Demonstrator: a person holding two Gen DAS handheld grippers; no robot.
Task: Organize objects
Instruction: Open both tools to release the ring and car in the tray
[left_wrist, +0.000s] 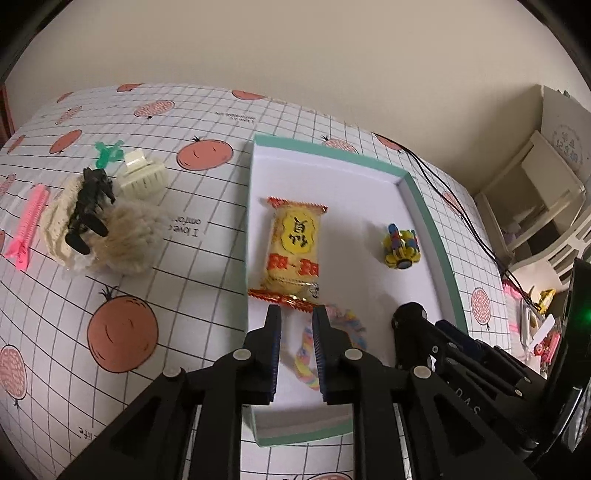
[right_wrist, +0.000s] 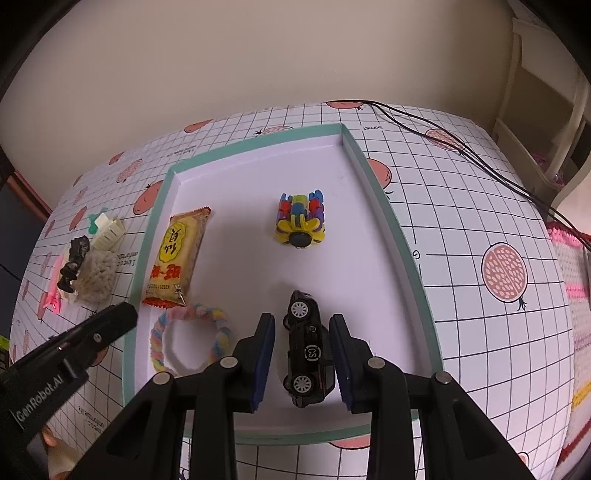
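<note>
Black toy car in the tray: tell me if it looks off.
Yes. The black toy car lies tipped on its side in the tray, both wheels facing up, between the open fingers of the right hand-held gripper. The snack packet and braided ring lie flat.

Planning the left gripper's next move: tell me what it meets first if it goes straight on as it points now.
Probably the snack packet: its near crimped edge lies just ahead of the left gripper, whose jaws stand open above the rainbow ring in the tray. Height is unclear.
</note>
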